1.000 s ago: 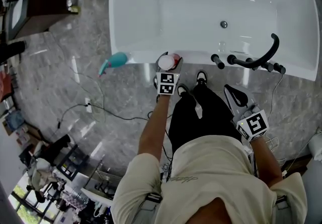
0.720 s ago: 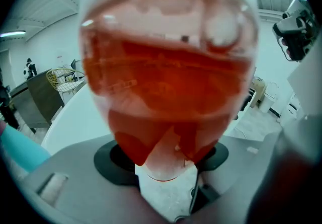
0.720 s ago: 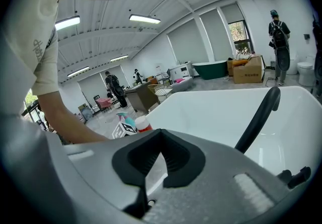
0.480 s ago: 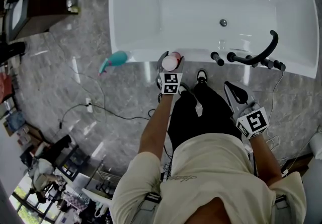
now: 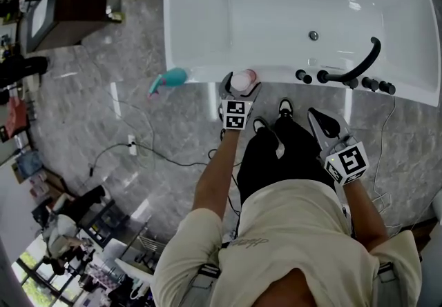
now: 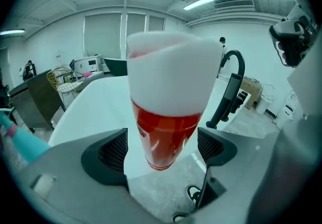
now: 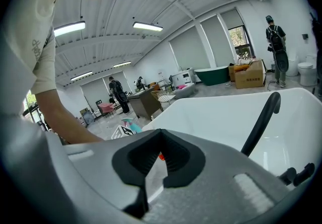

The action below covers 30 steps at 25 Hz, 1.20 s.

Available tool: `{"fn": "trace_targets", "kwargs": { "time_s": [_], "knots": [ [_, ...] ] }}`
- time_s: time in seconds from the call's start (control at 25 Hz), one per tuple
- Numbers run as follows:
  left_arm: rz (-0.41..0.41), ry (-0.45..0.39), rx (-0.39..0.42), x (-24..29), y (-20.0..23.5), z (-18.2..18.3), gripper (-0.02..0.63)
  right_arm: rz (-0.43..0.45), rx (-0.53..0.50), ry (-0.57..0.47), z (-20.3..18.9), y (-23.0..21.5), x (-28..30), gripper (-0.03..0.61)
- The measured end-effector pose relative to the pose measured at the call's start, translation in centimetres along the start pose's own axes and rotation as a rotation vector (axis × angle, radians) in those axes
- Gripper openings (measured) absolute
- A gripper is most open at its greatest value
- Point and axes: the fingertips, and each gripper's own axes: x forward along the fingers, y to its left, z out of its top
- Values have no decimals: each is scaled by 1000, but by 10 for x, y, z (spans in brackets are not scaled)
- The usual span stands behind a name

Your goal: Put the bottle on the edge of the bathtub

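While the jaws of my left gripper [image 5: 240, 87] open, pads off its sides, the bottle [image 6: 168, 92] between them stands upright on the bathtub [image 5: 276, 76] edge, resting unaided. My right gripper [image 5: 319, 125] hangs back, jaws together, empty.

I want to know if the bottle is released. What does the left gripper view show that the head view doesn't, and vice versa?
Left gripper view only: the left gripper's jaws opening, with gaps between its pads and the red-and-white bottle, upright at the bathtub's edge. Head view only: the right gripper held back beside the person, and the drain. Both: bottle, bathtub, black faucet.
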Motion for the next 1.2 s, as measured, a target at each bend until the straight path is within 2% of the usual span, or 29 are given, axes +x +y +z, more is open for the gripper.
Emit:
{"fn": "trace_targets", "kwargs": {
  "time_s": [0.2, 0.36, 0.72, 0.92, 1.04, 1.12, 1.2],
  "knots": [
    [-12, -15, -59, -33, 0, -2, 459, 20, -27, -32, 5, 17, 3, 2],
    [-24, -54, -73, -71, -3, 9, 451, 27, -55, -70, 24, 27, 5, 2],
    [-36, -261, -143, -195, -16, 79, 383, 29, -117, -123, 55, 62, -7, 2],
    [-62, -377, -249, -225, -7, 124, 347, 49, -249, -187, 88, 66, 6, 2],
    [-79, -454, -274, -246, -8, 151, 267, 53, -287, -224, 110, 70, 8, 2],
    [-86, -485, -255, -258, -9, 169, 249, 58, -308, -253, 126, 74, 7, 2],
    [-80, -506, -223, -268, -9, 184, 171, 67, -332, -277, 143, 79, 6, 2]
  ]
}}
